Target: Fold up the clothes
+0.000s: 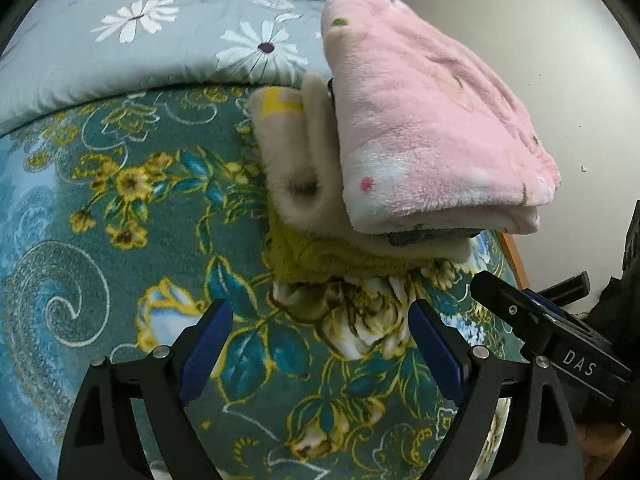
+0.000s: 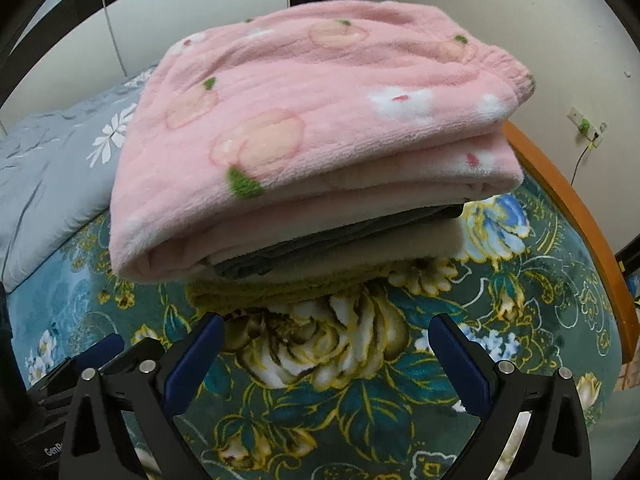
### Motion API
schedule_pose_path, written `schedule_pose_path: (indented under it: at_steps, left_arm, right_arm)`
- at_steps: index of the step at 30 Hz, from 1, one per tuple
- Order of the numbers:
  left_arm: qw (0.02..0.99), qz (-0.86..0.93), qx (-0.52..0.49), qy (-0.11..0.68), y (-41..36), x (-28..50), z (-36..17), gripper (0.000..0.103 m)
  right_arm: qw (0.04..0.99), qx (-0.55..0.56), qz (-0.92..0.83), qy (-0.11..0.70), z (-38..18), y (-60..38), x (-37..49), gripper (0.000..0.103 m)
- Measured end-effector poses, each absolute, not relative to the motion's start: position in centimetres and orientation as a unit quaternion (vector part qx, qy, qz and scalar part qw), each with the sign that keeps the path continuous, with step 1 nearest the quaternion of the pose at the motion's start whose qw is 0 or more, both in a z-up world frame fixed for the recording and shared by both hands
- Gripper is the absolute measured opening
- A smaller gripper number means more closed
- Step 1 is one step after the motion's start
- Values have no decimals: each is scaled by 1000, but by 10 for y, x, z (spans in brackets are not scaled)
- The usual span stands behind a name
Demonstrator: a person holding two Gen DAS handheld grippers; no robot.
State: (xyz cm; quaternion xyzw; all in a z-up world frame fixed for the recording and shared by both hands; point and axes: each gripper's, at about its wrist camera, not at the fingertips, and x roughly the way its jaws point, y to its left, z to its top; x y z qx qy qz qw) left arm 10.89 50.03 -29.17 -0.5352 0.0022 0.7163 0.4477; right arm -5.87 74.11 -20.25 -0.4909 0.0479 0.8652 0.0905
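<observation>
A stack of folded clothes rests on the bed. On top lies a pink fleece garment printed with peaches. Under it show a dark grey piece, a cream fleece piece and an olive-yellow one at the bottom. My left gripper hangs open just short of the stack's near left corner, nothing between its blue pads. My right gripper is open too, in front of the stack's near edge and clear of it. The right gripper's body shows at the right of the left wrist view.
A teal blanket with yellow and white flowers covers the bed. A grey-blue pillow with white daisies lies behind. The bed's wooden edge runs along the right, with a wall socket beyond it.
</observation>
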Motion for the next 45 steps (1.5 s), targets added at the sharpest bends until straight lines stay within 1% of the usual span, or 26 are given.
schedule_pose_path:
  at_steps: [7, 15, 20, 29, 36, 45]
  left_arm:
    - [486, 730, -480, -4, 495, 117, -306, 90]
    - [512, 708, -479, -84, 487, 112, -340, 90]
    - [507, 701, -487, -119, 482, 112, -346, 90]
    - [508, 708, -476, -121, 482, 113, -339, 90]
    - [509, 710, -471, -122, 483, 113, -334, 96]
    - [505, 714, -470, -123, 485, 113, -330, 97]
  right_arm:
    - [95, -441, 892, 33, -213, 737, -45, 103]
    - [115, -417, 901, 31, -244, 734, -28, 103]
    - [114, -417, 902, 22, -256, 724, -25, 103]
    - [124, -413, 902, 3, -248, 717, -23, 103]
    - [129, -408, 904, -7, -238, 719, -25, 103]
    - [129, -406, 905, -3, -234, 721, -25, 103]
